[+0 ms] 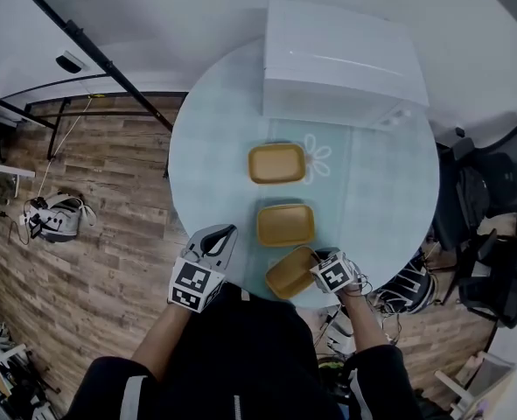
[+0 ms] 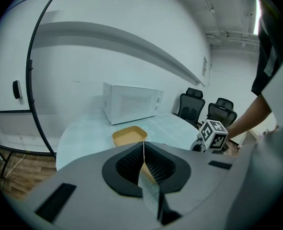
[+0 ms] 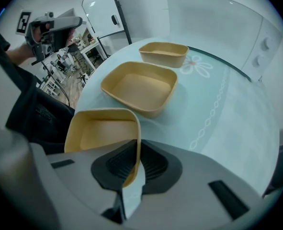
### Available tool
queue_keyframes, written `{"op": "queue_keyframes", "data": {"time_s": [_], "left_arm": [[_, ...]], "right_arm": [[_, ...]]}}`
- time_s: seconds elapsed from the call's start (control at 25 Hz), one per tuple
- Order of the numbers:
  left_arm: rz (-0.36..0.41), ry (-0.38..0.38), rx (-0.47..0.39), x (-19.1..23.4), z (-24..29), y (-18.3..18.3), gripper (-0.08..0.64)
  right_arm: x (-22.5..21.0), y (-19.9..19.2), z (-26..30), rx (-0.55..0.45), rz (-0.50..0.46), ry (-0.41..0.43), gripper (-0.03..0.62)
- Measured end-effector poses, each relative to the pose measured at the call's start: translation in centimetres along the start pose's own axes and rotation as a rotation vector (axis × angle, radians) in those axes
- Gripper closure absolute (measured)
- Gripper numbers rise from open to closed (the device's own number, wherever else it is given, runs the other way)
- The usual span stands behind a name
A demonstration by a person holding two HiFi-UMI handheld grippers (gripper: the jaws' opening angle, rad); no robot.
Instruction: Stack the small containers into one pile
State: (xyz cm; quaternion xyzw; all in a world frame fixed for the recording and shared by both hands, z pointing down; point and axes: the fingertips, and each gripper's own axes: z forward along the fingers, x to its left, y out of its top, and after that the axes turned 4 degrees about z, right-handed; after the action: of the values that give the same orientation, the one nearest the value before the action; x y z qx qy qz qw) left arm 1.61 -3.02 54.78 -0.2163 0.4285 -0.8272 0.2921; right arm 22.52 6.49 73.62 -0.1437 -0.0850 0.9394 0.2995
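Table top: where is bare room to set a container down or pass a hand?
Free: the glass between the containers and the table's left rim, and the wide patch right of them, in front of the microwave. Crowded: the middle line, with far container, middle container and nearest container in the right gripper; left gripper is at the near-left edge.

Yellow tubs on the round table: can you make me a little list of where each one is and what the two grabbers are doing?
far yellow plastic container: alone, nearest the white microwave
middle yellow plastic container: alone on the round glass table
near yellow plastic container: askew at the table's near edge
right gripper: fingers shut on the near yellow plastic container's wall
left gripper: fingers shut, empty
stacked so far: none
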Motion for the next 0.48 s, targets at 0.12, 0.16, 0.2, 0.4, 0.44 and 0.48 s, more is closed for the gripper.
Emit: {"op": "queue_keyframes", "data": {"time_s": [0.12, 0.16, 0.2, 0.4, 0.44, 0.48], "left_arm": [[0.0, -0.008, 0.006, 0.1, 0.1, 0.0, 0.545], [0.002, -0.012, 0.006, 0.1, 0.1, 0.0, 0.545], [0.004, -0.016, 0.006, 0.1, 0.2, 0.0, 0.545], [0.017, -0.044, 0.002, -0.1, 0.9, 0.3, 0.545], [0.019, -0.05, 0.0, -0.1, 1.0, 0.3, 0.545], [0.021, -0.056, -0.002, -0.1, 1.2, 0.4, 0.545]], "right_arm": [[0.2, -0.1, -0.3, -0.006, 0.063, 0.033, 0.558], [0.3, -0.1, -0.6, -0.01, 0.078, 0.039, 0.558], [0.3, -0.1, -0.8, -0.014, 0.091, 0.042, 0.558], [0.0, -0.7, -2.0, -0.027, 0.155, 0.048, 0.56], [0.0, -0.8, -2.3, -0.031, 0.167, 0.046, 0.56], [0.0, -0.8, -2.7, -0.036, 0.177, 0.043, 0.56]]}}
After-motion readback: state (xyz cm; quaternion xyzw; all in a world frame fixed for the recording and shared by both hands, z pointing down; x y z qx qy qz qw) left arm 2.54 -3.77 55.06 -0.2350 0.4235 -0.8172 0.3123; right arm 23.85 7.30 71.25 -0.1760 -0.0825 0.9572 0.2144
